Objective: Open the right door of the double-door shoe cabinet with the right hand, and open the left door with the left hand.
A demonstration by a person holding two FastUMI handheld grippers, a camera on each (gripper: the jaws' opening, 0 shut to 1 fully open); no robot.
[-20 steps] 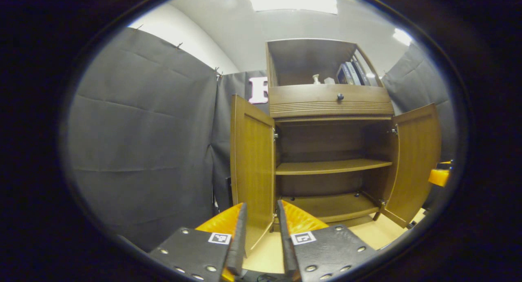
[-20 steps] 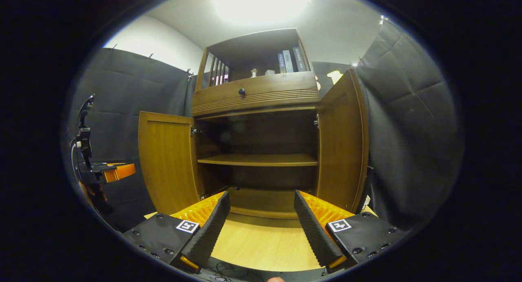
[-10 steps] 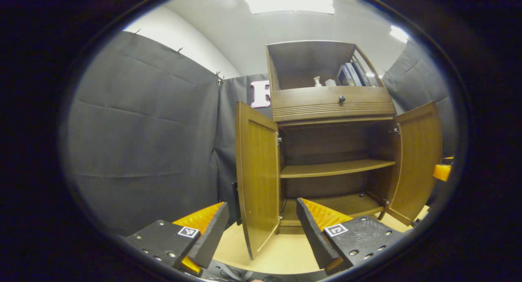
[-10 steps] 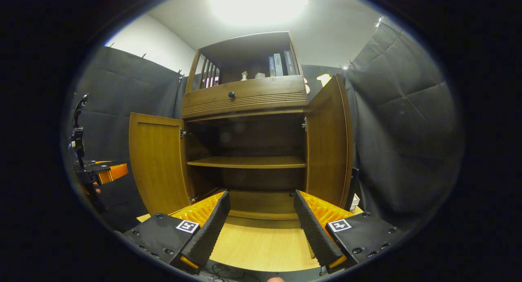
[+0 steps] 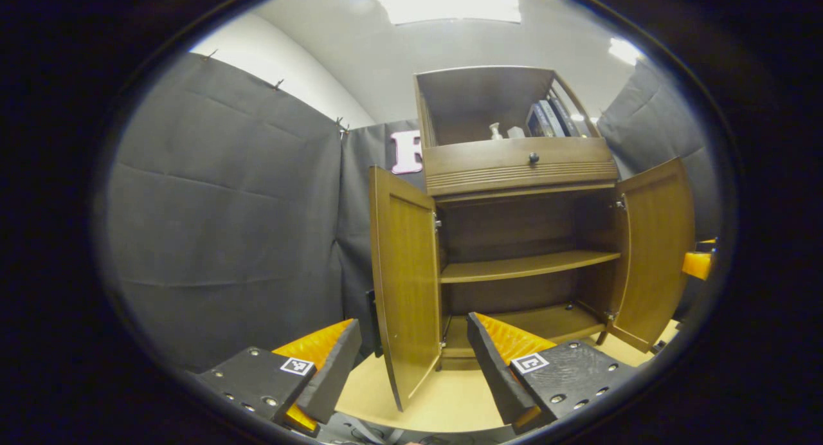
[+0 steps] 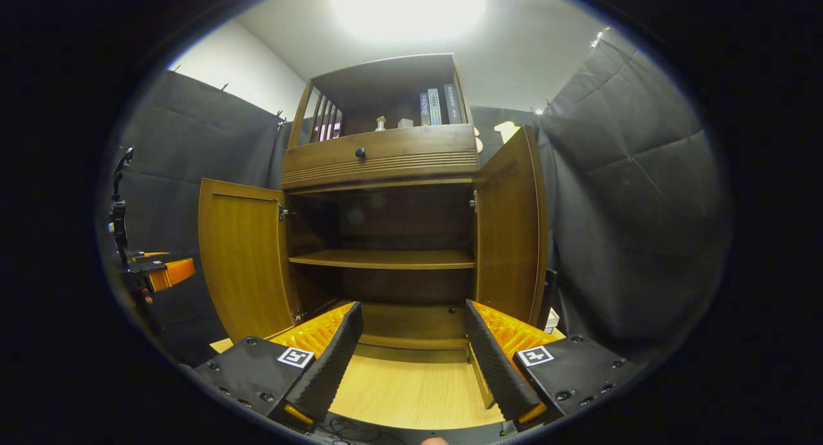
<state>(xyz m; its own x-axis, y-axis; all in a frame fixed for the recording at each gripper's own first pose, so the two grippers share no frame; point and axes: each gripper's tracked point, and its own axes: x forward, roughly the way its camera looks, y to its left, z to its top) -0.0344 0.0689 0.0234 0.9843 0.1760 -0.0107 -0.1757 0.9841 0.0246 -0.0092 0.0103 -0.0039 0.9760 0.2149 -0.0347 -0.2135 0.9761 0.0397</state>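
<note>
- Your left hand-held gripper (image 5: 405,374) hangs with its jaws spread wide and nothing between them, the left door's (image 5: 404,284) free edge standing just ahead at twelve o'clock.
- Your right hand-held gripper (image 6: 411,361) is parted too, empty, facing the shoe cabinet (image 6: 386,159) square on; the right door (image 6: 511,233) stands at one o'clock, apart from the fingers.
- Both doors look swung well out, so the middle shelf (image 6: 386,258) and the cabinet's bottom board are in plain sight. By my judgement the opening work is done.
- To finish well, draw each hand straight back toward six o'clock and keep the jaws apart, so no finger hooks a door edge.
- Watch the left door: its lower corner sits close between your left fingers (image 5: 492,358), and a sideways drift could nudge it back toward closed.
- The far gripper (image 6: 161,271) at nine o'clock in the right gripper view sits well apart from the left door's outer face; keep that gap.
</note>
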